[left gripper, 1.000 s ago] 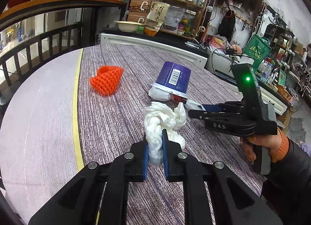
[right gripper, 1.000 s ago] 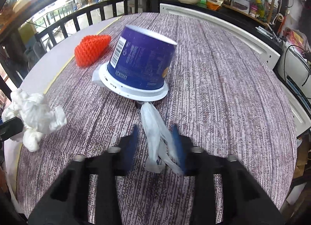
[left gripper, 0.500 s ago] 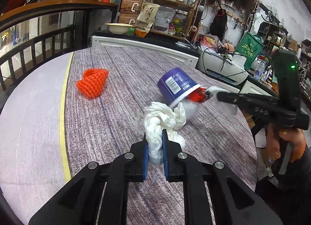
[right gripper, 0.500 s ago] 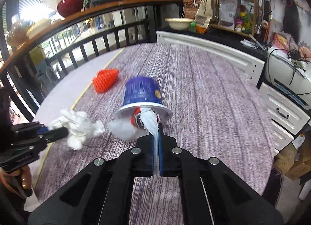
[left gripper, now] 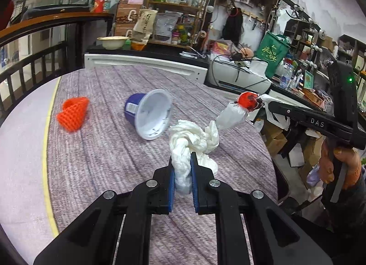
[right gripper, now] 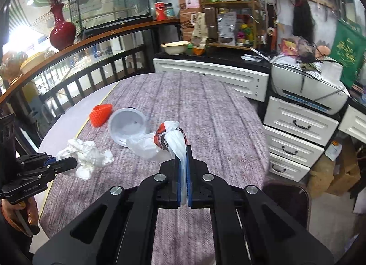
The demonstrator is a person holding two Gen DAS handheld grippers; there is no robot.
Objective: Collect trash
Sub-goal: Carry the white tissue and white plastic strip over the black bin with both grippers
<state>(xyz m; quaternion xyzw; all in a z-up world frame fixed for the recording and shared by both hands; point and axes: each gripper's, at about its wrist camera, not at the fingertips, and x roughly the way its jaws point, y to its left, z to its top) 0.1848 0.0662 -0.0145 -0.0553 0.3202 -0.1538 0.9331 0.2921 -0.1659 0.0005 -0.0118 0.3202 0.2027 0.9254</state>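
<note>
- Left gripper: closed on a crumpled white tissue. The blue pads pinch its lower end, and the loose bulk stands forward of the tips, above the table.
- Right gripper: closed on the twisted neck of a thin white plastic bag. Holding the neck lets the bag hang as a pouch, so the red item knotted inside it cannot fall out.
- From the left wrist view, the bag is clear of the table, stretched between the right gripper and its drooping tail, near the tissue.
- Purple cup: lying on its side on the table, white mouth facing the cameras, apparently empty. It is not held.
- Orange foam net: resting on the table to the left of the cup, apart from it and untouched.
- Judgement: two pieces of trash are in hand and two remain on the table. No bin shows in either view.
- Table: round, covered in purple-grey streaked cloth, with a pale band and a yellow line along its left side.
- Room: a dark wooden railing curves behind the table. White drawers, a printer and cluttered shelves fill the right side. A red vase stands on the ledge.
</note>
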